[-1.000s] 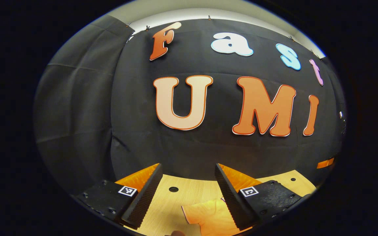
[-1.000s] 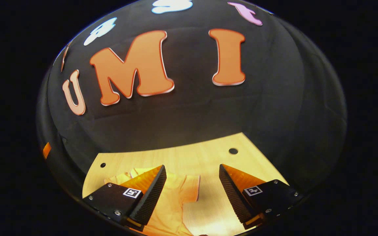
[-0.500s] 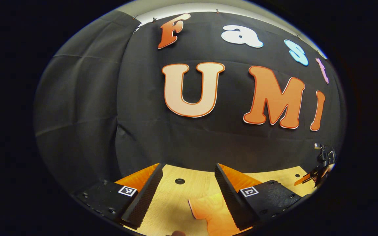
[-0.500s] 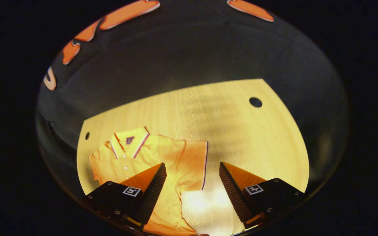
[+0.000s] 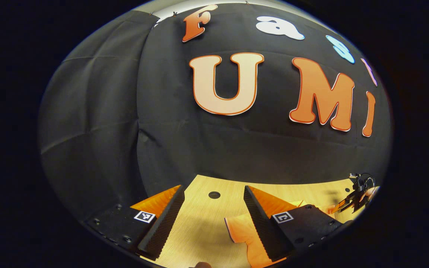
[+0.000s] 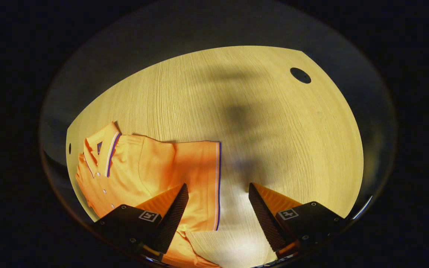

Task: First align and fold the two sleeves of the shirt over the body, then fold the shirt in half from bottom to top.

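An orange polo shirt (image 6: 143, 167) lies flat on the wooden table (image 6: 274, 123), collar (image 6: 104, 150) to the left in the right gripper view. Its one sleeve (image 6: 199, 175), with a striped cuff, spreads toward the middle. My right gripper (image 6: 218, 186) hovers open above the table, and the cuff's edge lies between its fingers, under them. In the left gripper view the shirt's other sleeve (image 5: 238, 230) lies beside the right-hand finger. My left gripper (image 5: 213, 190) is open and holds nothing. The right gripper (image 5: 356, 195) also appears far off at the right edge there.
The black cloth wall (image 5: 199, 149) rises right behind the table's far edge. Round holes (image 5: 214, 194) (image 6: 300, 75) sit in the tabletop near its corners. Bare wood stretches to the right of the shirt (image 6: 292, 149).
The right gripper has tipped down and come lower over the table, so the shirt and sleeve now lie beneath it. The left gripper has tilted down slightly, showing more table. Both stay open.
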